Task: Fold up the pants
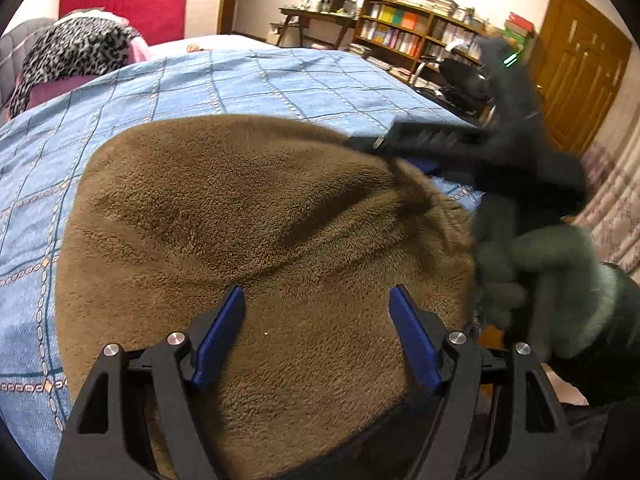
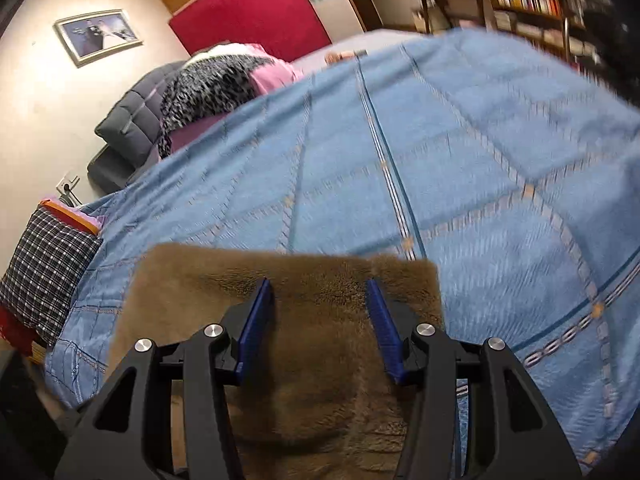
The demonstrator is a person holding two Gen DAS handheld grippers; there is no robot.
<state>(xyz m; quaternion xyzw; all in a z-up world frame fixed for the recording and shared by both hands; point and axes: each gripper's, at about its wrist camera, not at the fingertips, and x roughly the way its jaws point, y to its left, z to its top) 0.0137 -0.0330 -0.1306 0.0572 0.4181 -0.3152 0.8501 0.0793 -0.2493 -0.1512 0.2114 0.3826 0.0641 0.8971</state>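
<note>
The brown fleece pants (image 1: 248, 240) lie in a folded heap on the blue checked bedspread (image 1: 248, 80). My left gripper (image 1: 316, 300) is open just above the pants, nothing between its blue pads. In the left wrist view the right gripper (image 1: 440, 148) shows blurred at the pants' far right edge, held by a green-gloved hand (image 1: 552, 284). In the right wrist view my right gripper (image 2: 320, 284) is open over the pants (image 2: 304, 360), whose far edge lies flat on the bedspread (image 2: 460, 160).
A leopard-print blanket (image 1: 76, 52) and pink bedding lie at the bed's head. A checked cushion (image 2: 44, 268) sits off the bed's left side. Bookshelves (image 1: 420, 28) and a wooden door (image 1: 580, 68) stand beyond the bed's right edge.
</note>
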